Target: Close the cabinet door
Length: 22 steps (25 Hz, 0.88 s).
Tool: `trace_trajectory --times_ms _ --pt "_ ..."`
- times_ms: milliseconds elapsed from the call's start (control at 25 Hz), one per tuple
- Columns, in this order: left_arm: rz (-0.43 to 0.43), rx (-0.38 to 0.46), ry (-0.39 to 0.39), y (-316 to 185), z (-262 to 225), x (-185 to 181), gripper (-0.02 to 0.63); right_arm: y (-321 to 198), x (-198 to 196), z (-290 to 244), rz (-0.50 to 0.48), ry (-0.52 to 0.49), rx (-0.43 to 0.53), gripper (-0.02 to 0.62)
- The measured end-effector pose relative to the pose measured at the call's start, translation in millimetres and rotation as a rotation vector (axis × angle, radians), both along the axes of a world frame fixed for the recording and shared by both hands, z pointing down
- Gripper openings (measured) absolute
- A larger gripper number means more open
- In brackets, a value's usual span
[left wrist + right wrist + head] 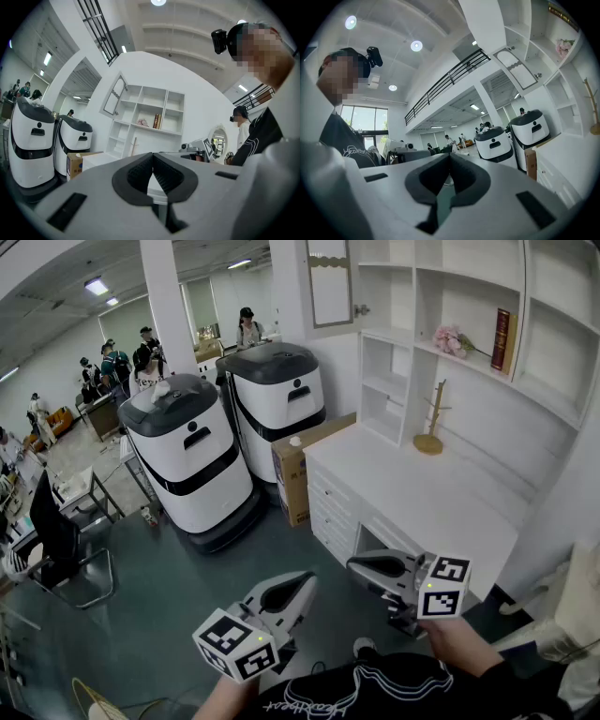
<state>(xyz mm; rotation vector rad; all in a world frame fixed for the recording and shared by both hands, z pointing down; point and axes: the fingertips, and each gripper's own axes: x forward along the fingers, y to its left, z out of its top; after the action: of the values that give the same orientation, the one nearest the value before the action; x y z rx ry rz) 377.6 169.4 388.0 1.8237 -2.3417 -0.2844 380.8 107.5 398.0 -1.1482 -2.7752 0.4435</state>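
We are facing the tabletop (422, 493), with the cabinet door (330, 282) hanging open high above its far end, likely a light, stiff panel best pushed at its free edge, while our left claw (302, 581) and right claw (357, 565) are sitting shut and empty.

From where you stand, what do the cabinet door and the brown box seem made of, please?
Cabinet door: probably white-painted wood or board, smooth, going by its framed edge; inset panel unclear. Brown box: cardboard, matte, with folded flaps.
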Motion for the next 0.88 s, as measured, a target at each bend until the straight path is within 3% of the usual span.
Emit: trace_trajectory --times_ms 560,880 --pt "-0.020 0.009 0.012 19 6 -13 0.005 17 -13 13 -0.012 0.029 -0.007 0.006" --pt "-0.057 0.011 0.044 22 16 -41 0.005 11 -40 22 -0.008 0.055 -0.025 0.006"
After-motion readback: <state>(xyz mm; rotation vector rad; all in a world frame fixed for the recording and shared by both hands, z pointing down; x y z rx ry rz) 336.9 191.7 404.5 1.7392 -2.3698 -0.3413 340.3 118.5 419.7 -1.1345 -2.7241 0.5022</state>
